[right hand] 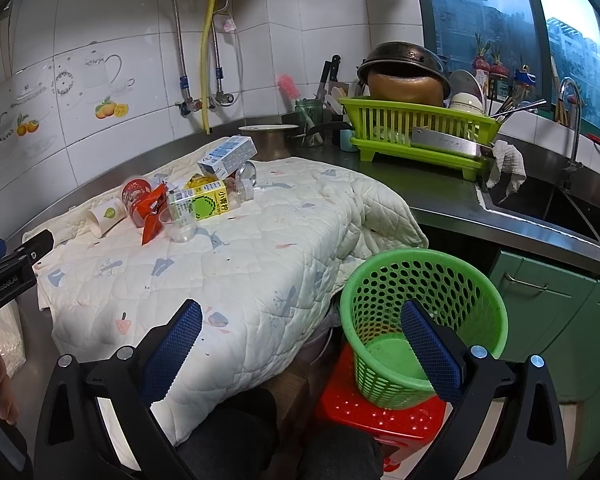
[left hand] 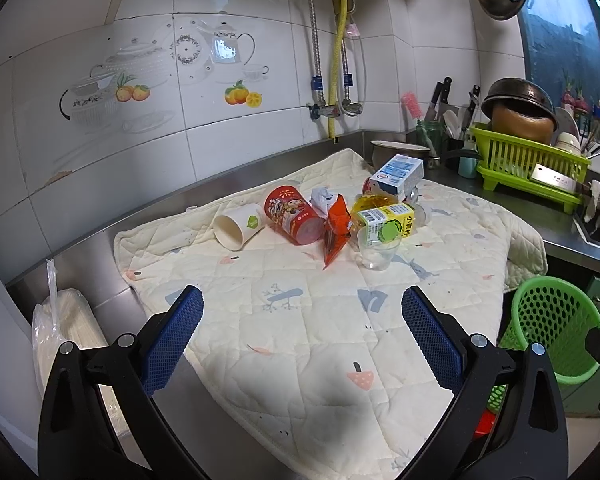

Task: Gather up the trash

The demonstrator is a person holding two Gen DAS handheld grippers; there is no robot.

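Left wrist view: two cartons, three cups, one green basket.

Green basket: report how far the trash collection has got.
Nothing looks collected: the green basket on the red stool holds no trash. Nothing is in hand; the left gripper and right gripper have jaws open. Left: the paper cup, red cup, snack wrapper, cartons and clear cup on the quilt.
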